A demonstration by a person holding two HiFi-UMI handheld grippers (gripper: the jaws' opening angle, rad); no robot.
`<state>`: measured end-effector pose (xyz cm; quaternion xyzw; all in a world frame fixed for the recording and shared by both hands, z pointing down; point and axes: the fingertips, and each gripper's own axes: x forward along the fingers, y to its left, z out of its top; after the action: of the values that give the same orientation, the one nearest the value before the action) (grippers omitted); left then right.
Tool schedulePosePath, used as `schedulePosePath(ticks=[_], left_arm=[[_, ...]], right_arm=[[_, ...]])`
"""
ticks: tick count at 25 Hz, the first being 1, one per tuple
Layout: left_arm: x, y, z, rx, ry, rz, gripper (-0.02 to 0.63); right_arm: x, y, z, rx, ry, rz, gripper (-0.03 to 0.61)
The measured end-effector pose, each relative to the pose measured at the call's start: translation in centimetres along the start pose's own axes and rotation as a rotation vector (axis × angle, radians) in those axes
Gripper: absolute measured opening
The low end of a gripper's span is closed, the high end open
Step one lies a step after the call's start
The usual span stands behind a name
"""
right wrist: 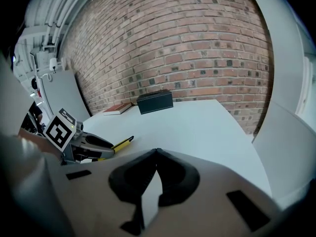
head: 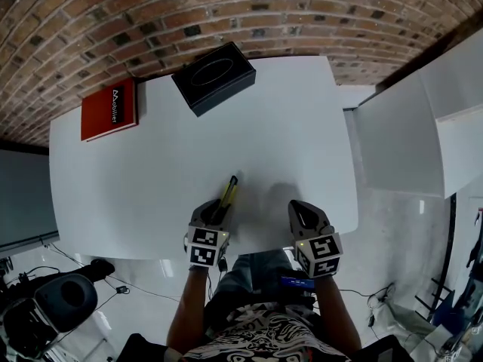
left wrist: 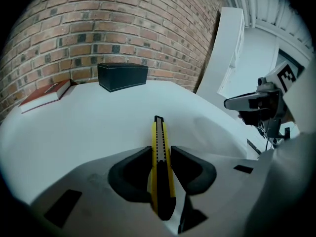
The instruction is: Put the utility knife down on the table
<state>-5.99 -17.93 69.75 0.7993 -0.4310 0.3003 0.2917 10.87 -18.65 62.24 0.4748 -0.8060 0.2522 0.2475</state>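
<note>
Far off, box [head: 213, 78] and book [head: 110, 109], left tongs [head: 218, 207] gripping utility knife [head: 229, 189], right tongs [right wrist: 156, 153] together.

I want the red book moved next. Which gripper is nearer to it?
Left. The left gripper, holding the utility knife, is at the front edge of the table, diagonally across from the red book; the right gripper, shut and empty, is farther right.

utility knife [head: 229, 189]: one, near centre
black box [head: 213, 77]: one, far
red book [head: 110, 109]: one, far left
tongs: two, left tongs [head: 219, 211] and right tongs [head: 296, 205]
worktop [head: 226, 134]: one
</note>
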Motion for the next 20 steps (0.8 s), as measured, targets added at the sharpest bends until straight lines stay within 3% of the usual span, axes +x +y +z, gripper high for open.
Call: schedulePosePath(ticks=[14, 20], left_arm=[[0.6, -0.1, -0.6, 0.066, 0.013, 0.030, 0.126], [0.4, -0.1, -0.1, -0.016, 0.004, -0.012, 0.135]], right_arm=[[0.3, 0.6, 0.8, 0.011, -0.010, 0.013, 0.000], [-0.2, 1.3, 1.3, 0.000, -0.019, 0.011, 0.000]])
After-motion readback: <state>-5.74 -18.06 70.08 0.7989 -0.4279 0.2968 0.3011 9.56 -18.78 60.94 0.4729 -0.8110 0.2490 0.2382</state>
